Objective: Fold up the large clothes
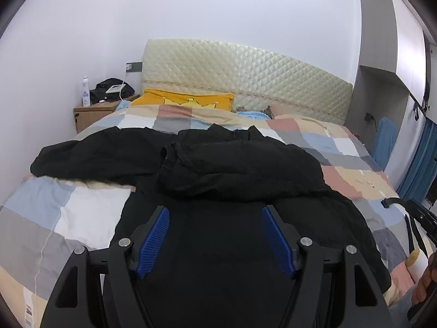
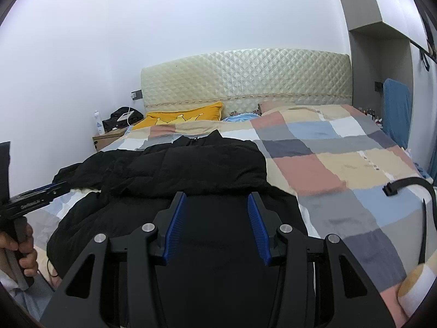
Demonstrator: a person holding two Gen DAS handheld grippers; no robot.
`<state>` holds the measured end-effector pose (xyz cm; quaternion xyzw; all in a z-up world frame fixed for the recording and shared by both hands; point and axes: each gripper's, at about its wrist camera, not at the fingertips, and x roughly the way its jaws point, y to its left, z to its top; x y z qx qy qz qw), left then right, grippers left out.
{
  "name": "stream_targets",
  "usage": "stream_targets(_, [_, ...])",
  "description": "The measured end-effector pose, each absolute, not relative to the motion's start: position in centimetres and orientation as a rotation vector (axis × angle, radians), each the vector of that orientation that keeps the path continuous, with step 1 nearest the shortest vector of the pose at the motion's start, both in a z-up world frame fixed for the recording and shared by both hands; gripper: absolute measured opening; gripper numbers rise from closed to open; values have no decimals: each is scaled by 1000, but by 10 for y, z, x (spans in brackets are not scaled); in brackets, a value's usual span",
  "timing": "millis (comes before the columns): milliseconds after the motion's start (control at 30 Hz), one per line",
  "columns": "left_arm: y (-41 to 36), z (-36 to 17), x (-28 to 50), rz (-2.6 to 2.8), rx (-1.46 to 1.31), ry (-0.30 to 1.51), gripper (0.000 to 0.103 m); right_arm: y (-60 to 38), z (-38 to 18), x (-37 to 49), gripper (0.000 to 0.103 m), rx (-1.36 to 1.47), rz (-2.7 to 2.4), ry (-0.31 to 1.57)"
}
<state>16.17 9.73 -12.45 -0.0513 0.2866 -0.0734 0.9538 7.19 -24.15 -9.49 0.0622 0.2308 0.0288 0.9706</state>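
A large black jacket (image 1: 218, 169) lies spread on the bed's checked quilt (image 1: 82, 213), one sleeve stretched to the left and the other folded across its body. My left gripper (image 1: 215, 213) is open over the jacket's near hem, blue pads apart, holding nothing. In the right wrist view the jacket (image 2: 191, 169) lies ahead and to the left. My right gripper (image 2: 217, 199) is open above its near edge, empty. The left gripper (image 2: 41, 194) shows at the left edge there, held by a hand.
A quilted headboard (image 1: 245, 76) and yellow pillow (image 1: 185, 99) are at the far end. A wooden nightstand (image 1: 92, 112) with a bottle and dark items stands far left. A black strap (image 2: 404, 186) lies on the quilt at right. Blue fabric (image 1: 420, 158) hangs at the right wall.
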Motion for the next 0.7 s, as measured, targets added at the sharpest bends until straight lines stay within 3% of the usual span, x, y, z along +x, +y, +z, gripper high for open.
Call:
stream_targets(433, [119,-104,186,-156,-108,560,70,-234,-105,59,48,91,63,472])
stream_targets(700, [196,-98,249,-154,-148,630,70,-231,-110,63,48,104,60,472])
